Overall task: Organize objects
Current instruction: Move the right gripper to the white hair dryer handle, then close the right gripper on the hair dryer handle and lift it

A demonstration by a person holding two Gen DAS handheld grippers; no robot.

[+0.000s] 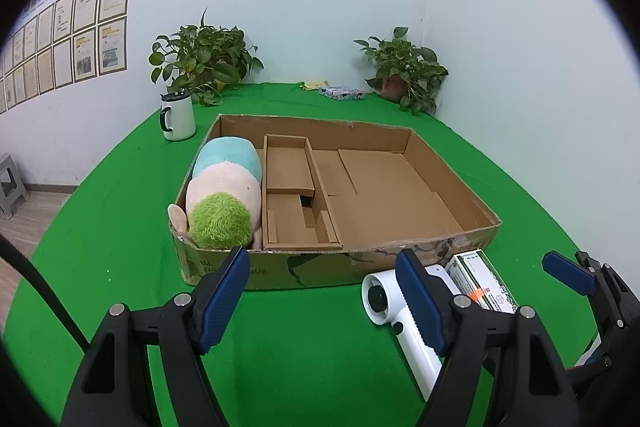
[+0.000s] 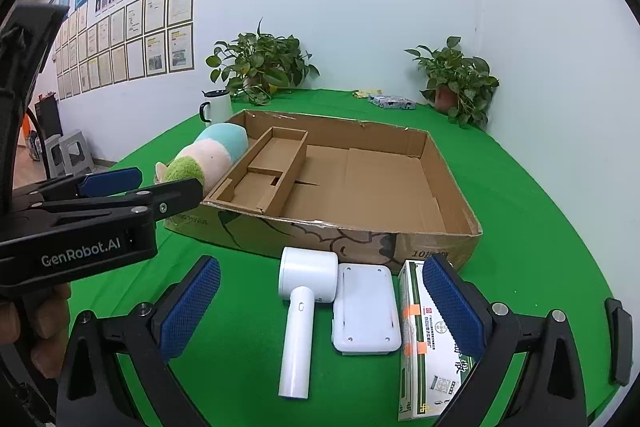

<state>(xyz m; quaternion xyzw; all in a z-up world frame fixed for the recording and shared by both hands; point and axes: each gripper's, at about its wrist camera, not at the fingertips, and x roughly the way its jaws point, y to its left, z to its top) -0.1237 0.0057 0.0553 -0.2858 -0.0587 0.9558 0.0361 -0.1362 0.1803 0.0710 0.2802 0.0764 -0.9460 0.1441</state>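
A: Where are the things to be organized, relative to the fingers?

B: Between the spread fingers of the right gripper (image 2: pixel 320 311) three items are seen lying on the green tablecloth (image 2: pixel 540 227): a white handheld fabric shaver (image 2: pixel 301 307), a white flat device (image 2: pixel 366 311) touching its head, and a green-and-white medicine box (image 2: pixel 416 339) just inside the right finger. Nothing is held. Beyond the fingertips the cardboard tray (image 2: pixel 440 163) is found, with a striped plush toy (image 2: pixel 212 151) already in its left compartment.

A: And the left gripper (image 1: pixel 320 295)?

B: It is held wide open and empty too, near the tray's front wall.

A: What could go wrong?

B: If the right fingers were closed as placed, the flat device might be caught along with the shaver, since the two are touching. The shaver's smooth round handle could probably slip or roll between the pads. The tray's front wall could be struck when anything is lifted over it, and the light cardboard pushed away.
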